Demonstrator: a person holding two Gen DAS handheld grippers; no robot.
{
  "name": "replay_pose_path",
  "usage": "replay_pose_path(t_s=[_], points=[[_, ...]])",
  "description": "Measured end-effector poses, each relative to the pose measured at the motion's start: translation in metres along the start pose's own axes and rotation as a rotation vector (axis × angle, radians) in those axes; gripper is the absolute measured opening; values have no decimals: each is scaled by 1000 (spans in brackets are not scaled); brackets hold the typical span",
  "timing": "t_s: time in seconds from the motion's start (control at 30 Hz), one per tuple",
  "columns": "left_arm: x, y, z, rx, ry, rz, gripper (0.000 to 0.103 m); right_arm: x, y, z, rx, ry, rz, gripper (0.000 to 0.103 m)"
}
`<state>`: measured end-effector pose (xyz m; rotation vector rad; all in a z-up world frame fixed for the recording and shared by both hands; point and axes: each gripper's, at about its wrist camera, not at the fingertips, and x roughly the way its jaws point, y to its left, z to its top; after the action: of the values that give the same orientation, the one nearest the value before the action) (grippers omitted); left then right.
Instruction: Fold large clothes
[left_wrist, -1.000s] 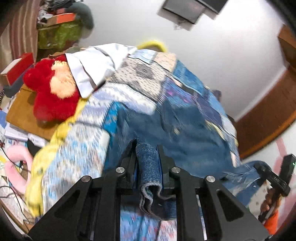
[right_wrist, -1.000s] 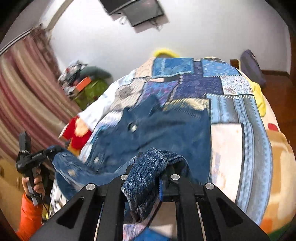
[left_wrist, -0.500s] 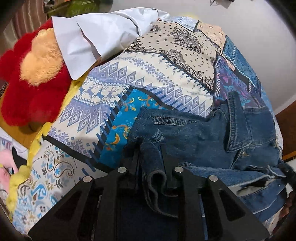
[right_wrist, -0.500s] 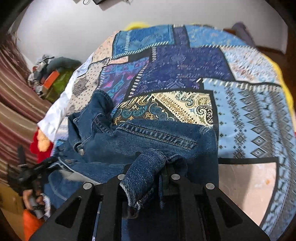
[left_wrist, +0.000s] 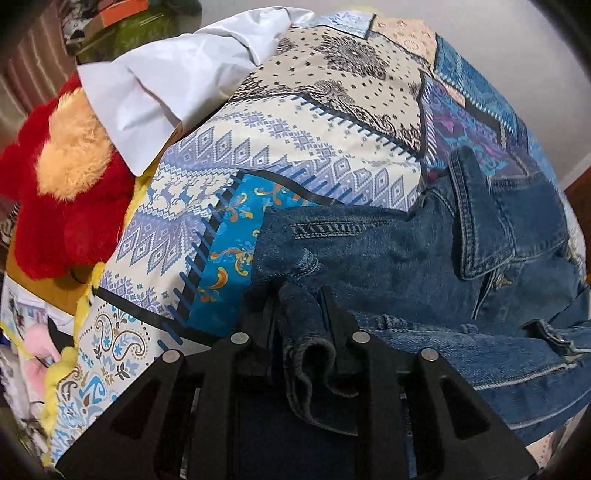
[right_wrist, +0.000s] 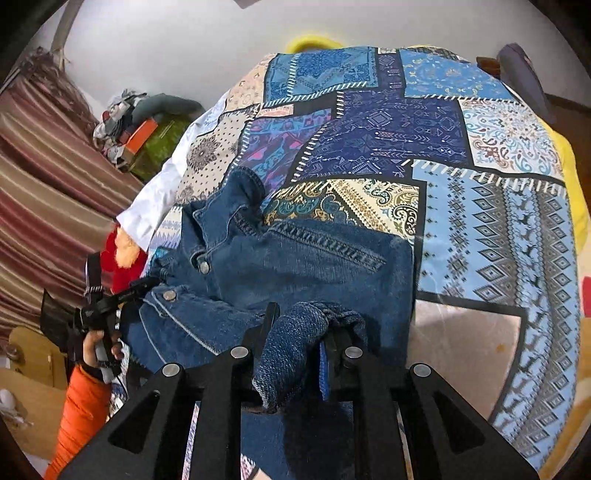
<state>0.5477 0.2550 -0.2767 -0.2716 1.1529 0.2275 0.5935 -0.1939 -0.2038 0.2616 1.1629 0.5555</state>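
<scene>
A blue denim jacket (left_wrist: 424, 251) lies on a patchwork bedspread (left_wrist: 295, 147), collar up and front partly open. My left gripper (left_wrist: 301, 299) is shut on a fold of its denim at the near left edge. In the right wrist view the jacket (right_wrist: 295, 258) spreads ahead, with metal buttons at its left. My right gripper (right_wrist: 301, 317) is shut on a bunched fold of denim at the near right edge. The left gripper (right_wrist: 140, 286) also shows there at the jacket's left side, held by a hand in an orange sleeve.
A red and tan plush toy (left_wrist: 62, 192) and a white pillow (left_wrist: 166, 85) lie at the bed's left. Striped curtains (right_wrist: 48, 177) and a pile of boxes and clothes (right_wrist: 147, 129) stand beyond. The bedspread (right_wrist: 480, 221) extends far to the right.
Both grippers have moved forward and down over the bed, carrying the denim. The jacket now lies spread on the bedspread instead of hanging bunched near the edge.
</scene>
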Motion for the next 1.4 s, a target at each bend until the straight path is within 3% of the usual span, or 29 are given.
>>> replay_pose_path(t_s=[0.33,0.4,0.47,0.53,0.6,0.63,0.67,0.77,0.9,1.03,1.17,1.27,1.4], points=[[1,-5,-2,-1,17,21,24,-30,-2,-11,-17,21,17,14],[-7,-5,-2,26,0,28,24,-39,-16,-9,20,-28,-71,14],[-16,-2,-1,43,0,4,26,-52,-34,-6,61,-92,-282,14],[-30,2,1,34,-5,-30,28,-64,-50,-6,104,-120,-314,14],[-51,7,2,26,-45,-41,47,-76,-56,-12,117,-144,-269,14],[-65,8,2,27,-86,-10,68,-81,-55,-17,112,-159,-256,14],[-80,10,2,36,-135,27,80,-86,-51,-22,95,-172,-243,14],[-110,12,-4,85,-202,95,83,-88,-24,-38,5,-164,-197,14],[-128,5,-26,189,-203,94,90,-75,19,-58,-134,-131,-180,14],[-121,-18,-67,343,-195,93,94,-50,56,-78,-246,-83,-166,14],[-81,-55,-103,531,-164,188,95,-9,72,-93,-314,12,-177,14],[-57,-71,-102,562,-175,224,96,23,75,-94,-345,56,-226,14],[-33,-78,-73,504,-142,223,96,46,72,-72,-345,75,-245,14]])
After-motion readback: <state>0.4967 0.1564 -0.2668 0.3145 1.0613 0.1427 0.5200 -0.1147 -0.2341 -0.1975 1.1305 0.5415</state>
